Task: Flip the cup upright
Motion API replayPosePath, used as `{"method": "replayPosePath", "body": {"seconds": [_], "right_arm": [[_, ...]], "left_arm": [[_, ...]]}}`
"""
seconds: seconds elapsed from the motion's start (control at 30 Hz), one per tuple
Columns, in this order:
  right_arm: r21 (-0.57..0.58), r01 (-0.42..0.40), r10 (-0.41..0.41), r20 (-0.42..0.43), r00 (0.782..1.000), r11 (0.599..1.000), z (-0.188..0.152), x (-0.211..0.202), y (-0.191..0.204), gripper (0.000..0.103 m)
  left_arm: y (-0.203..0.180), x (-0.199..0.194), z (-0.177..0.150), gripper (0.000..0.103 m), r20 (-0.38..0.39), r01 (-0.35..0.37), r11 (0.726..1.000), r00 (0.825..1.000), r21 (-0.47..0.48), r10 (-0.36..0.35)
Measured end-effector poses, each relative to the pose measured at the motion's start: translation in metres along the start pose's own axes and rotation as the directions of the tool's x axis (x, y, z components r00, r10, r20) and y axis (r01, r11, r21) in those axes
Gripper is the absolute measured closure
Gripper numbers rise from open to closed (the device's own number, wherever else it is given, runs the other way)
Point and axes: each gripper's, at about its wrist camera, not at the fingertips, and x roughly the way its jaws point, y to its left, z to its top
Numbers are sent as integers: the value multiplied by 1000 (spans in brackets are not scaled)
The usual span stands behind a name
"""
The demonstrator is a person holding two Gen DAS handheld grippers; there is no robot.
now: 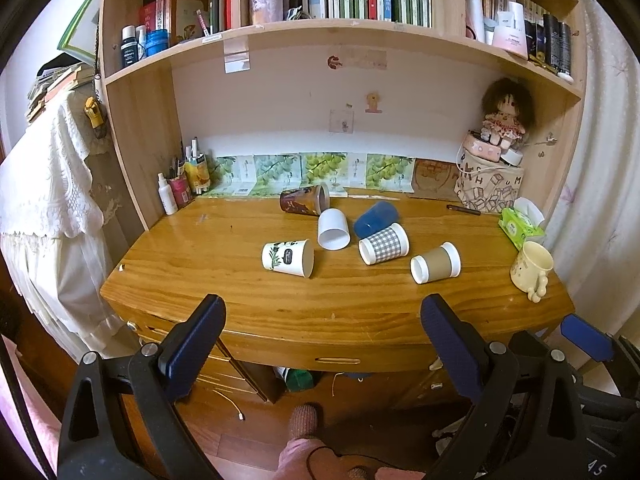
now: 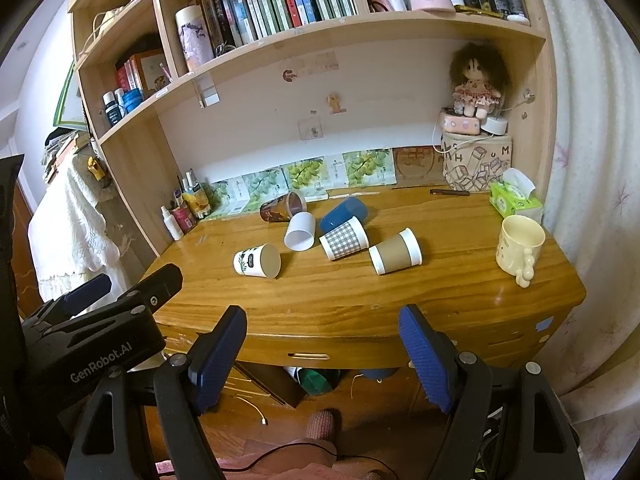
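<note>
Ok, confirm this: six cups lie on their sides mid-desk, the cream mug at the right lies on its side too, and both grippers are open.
Not quite. The mug stands upright, mouth up, as the right wrist view shows. The six cups, such as the panda cup, do lie on their sides mid-desk, and the left gripper and right gripper are both open.

cups (image 1: pixel 383 245) on desk (image 1: pixel 240 280), mug (image 1: pixel 532 266) rightmost
</note>
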Motion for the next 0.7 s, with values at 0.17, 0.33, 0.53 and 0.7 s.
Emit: {"method": "replayPosePath", "body": {"seconds": [0.17,0.33,0.53,0.7], "right_arm": [[13,-6,6,-9,1000,1000,5,9,-3,24],[12,-2,3,-18,1000,1000,14,22,-2,24],[11,-7,7,-43,999,1000,29,47,2,24],[9,-14,15,-72,997,1000,42,74,6,24]], "left_arm": [[0,10,4,4,-8,-1,1000,1000,2,1],[2,25,13,4,-21,-4,1000,1000,8,4],[9,50,25,4,-52,-7,1000,999,10,7],[16,75,39,4,-83,-10,1000,996,11,11]]}}
